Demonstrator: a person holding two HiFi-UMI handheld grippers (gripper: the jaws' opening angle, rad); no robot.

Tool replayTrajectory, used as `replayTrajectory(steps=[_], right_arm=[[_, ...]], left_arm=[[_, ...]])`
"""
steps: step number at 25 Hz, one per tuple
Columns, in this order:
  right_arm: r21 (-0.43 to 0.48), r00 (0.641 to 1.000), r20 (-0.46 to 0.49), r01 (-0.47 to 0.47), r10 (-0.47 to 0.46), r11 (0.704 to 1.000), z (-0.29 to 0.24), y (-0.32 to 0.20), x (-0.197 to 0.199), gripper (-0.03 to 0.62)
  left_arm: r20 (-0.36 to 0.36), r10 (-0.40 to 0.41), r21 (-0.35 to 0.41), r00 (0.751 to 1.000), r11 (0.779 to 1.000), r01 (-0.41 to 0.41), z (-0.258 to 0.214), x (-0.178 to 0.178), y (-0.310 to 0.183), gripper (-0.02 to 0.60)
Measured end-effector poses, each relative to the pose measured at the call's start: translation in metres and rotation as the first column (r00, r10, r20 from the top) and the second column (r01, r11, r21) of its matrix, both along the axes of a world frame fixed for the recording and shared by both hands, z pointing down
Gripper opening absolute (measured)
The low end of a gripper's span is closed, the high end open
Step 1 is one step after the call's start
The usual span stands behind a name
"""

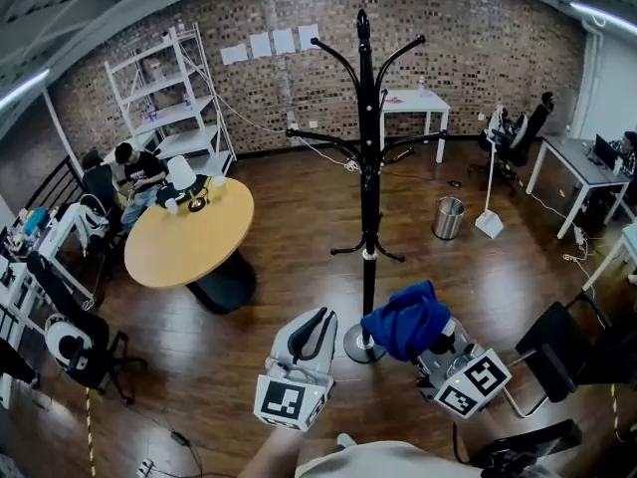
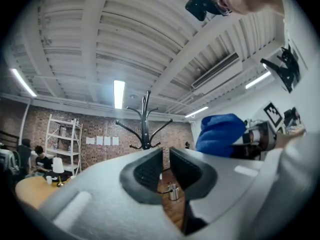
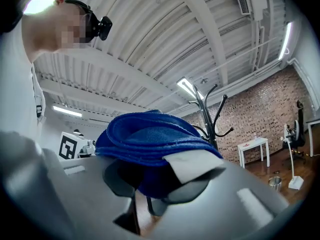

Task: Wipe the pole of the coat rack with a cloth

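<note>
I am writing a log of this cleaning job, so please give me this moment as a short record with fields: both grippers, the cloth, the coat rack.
left gripper: jaws a narrow gap apart, nothing between them
right gripper: jaws shut on the blue cloth
blue cloth: bunched, held low beside the pole, just above the base
coat rack: black, upright, hooks bare
cloth touching pole: cannot tell; they overlap in the head view
wiping: probably not yet started

Left hand-held gripper (image 2: 166, 168) slightly apart — right (image 3: 150, 193) clamped.
</note>
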State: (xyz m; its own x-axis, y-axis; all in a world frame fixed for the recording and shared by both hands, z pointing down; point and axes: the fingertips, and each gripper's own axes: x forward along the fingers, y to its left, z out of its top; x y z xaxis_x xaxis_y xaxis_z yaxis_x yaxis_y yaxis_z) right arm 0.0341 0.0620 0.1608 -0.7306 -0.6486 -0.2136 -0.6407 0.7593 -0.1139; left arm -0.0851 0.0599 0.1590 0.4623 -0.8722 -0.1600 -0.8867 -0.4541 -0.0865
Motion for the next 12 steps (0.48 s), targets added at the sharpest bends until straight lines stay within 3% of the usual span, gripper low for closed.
replayTrajectory(steps=[4, 12], right_arm=[[0.029, 0.999, -0.008, -0.034, 0.034, 0.999, -0.007, 0.013, 0.024, 0.101], [0.015, 1.0, 0.002, -0.008, 0.008, 1.0, -0.011, 0.02, 0.041, 0.101]], left_arm=[[-0.007, 0.031, 0.014, 1.0, 0.999, -0.031, -0.011, 0.023, 0.011, 0.041], [-0.011, 0.001, 0.005, 1.0, 1.0, -0.001, -0.012, 0.034, 0.027, 0.041]])
